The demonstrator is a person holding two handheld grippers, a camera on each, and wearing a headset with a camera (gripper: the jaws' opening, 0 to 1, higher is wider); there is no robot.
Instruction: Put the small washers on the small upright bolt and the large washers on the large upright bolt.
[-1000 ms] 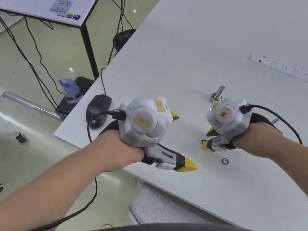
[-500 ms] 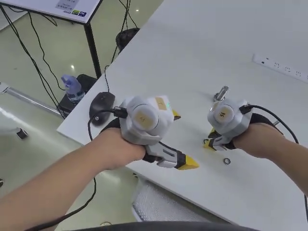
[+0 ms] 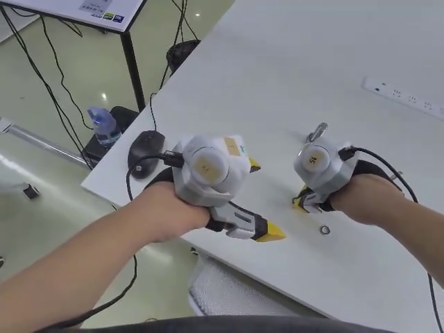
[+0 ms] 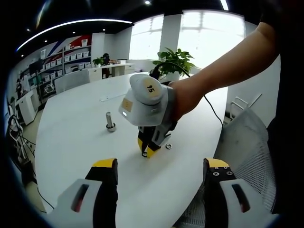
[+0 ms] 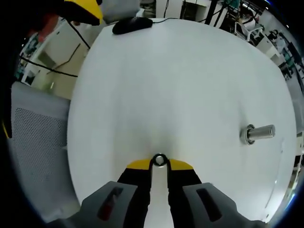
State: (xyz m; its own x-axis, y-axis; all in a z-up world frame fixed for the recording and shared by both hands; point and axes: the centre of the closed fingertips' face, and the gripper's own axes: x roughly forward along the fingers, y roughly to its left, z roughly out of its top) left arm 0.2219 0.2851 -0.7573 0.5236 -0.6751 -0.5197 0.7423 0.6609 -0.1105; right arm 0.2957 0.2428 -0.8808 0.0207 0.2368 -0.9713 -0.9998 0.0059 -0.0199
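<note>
White table, glossy floor (bright windows beyond).

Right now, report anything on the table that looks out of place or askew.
Nothing stands out. The bolt stands upright, a loose washer lies flat on the white table, and the right gripper pinches a second washer.

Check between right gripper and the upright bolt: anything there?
Bare table in the right gripper view, from the right gripper, shut on a washer, to the upright bolt.

Left gripper gapes wide; right gripper points down near a bolt.
</note>
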